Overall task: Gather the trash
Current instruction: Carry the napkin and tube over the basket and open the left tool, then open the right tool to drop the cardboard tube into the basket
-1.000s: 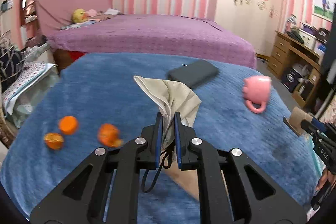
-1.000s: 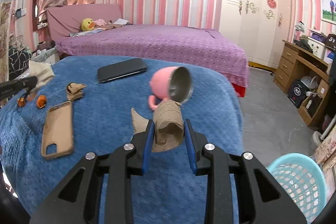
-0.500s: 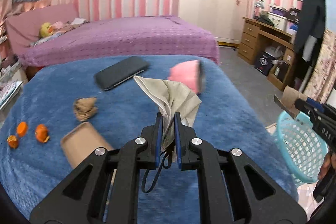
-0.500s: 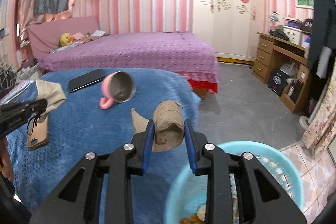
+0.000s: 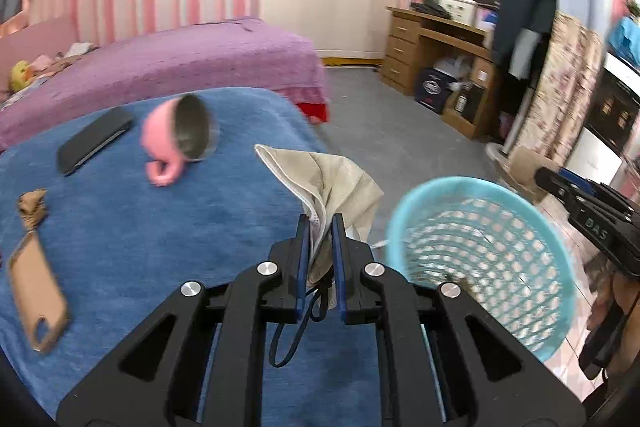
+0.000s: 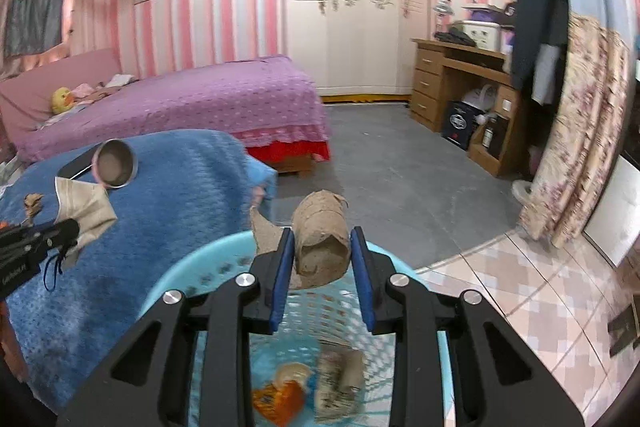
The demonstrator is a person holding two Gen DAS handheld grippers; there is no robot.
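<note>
My left gripper [image 5: 321, 223] is shut on a beige face mask [image 5: 334, 179], whose dark ear loop dangles below the jaws; it hangs over the right edge of the blue table [image 5: 120, 227], just left of the turquoise basket [image 5: 484, 259]. My right gripper [image 6: 322, 243] is shut on a crumpled brown paper tube [image 6: 320, 239], held directly above the basket [image 6: 192, 271]. Orange and brown trash [image 6: 280, 395] lies on the basket's bottom. The left gripper with the mask [image 6: 86, 207] shows at the left edge of the right wrist view. A brown paper wad [image 5: 32, 211] lies on the table.
A pink cup [image 5: 176, 143] lies tipped on the table beside a dark phone [image 5: 94, 143] and a tan phone case [image 5: 38, 303]. Behind are a purple bed [image 6: 180, 103], a wooden desk [image 6: 460, 87] and a floral curtain [image 6: 576, 147]. The basket stands on the floor by the table's right edge.
Both grippers swung right across the table, each keeping its hold. The basket came into view; the right gripper with the tube now hangs over it and the left with the mask is beside it.
</note>
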